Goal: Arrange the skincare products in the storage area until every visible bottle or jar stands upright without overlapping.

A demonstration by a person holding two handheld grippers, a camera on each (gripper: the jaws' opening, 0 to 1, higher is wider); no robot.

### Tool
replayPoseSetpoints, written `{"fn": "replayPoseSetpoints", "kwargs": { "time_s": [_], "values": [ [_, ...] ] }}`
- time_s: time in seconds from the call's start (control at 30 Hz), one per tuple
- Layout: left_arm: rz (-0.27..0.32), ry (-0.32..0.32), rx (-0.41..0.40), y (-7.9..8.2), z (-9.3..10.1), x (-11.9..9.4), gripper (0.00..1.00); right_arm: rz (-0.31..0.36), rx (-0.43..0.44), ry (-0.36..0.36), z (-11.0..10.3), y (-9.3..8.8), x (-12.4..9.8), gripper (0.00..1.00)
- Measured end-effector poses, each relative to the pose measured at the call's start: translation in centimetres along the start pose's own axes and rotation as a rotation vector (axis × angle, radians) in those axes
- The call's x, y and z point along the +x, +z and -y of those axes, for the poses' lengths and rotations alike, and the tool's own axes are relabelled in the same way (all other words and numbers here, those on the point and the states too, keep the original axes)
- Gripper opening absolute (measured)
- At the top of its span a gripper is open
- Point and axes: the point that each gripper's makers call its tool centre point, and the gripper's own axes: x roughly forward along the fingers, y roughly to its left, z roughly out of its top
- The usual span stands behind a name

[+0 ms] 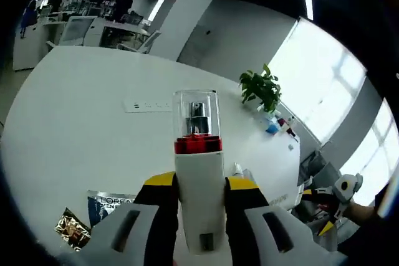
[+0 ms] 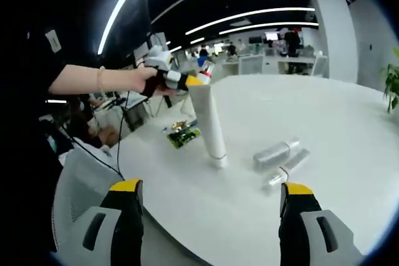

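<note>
Standing on white table (image 2: 349, 123): tall white pump bottle (image 1: 198, 179), red collar, clear cap over silver nozzle. Left gripper (image 1: 199, 194) jaws clamped on bottle's upper body; in right gripper view bottle's foot touches tabletop, bottle leaning slightly. Right gripper (image 2: 209, 207) jaws wide apart, nothing between them. Right gripper view adds two silver tubes (image 2: 280, 157) lying flat just beside bottle, plus green-gold packet (image 2: 182, 135). Left gripper view adds L'Oreal box (image 1: 109, 204), partly hidden behind jaw; potted plant (image 1: 262, 88); small items beyond it too small to identify.

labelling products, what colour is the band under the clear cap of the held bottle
Red band on the white bottle, best seen in the left gripper view.
</note>
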Motion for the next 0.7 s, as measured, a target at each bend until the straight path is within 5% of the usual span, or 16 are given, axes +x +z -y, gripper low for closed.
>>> {"fn": "replayPoseSetpoints", "kwargs": {
  "time_s": [0.37, 0.53, 0.7],
  "values": [
    [0.088, -0.173, 0.020, 1.0, 6.2, -5.0, 0.22, 0.116, -0.039, 0.119, -3.3, 7.0, 0.4, 0.94],
    [0.120, -0.298, 0.048, 0.8, 11.7, -7.0, 0.22, 0.191, -0.028, 0.284, -7.8, 11.0, 0.6, 0.88],
    [0.154, -0.463, 0.033, 0.7, 16.6, -8.9, 0.22, 0.248, 0.004, 0.462, -11.0, 14.1, -0.5, 0.67]
  ]
}}
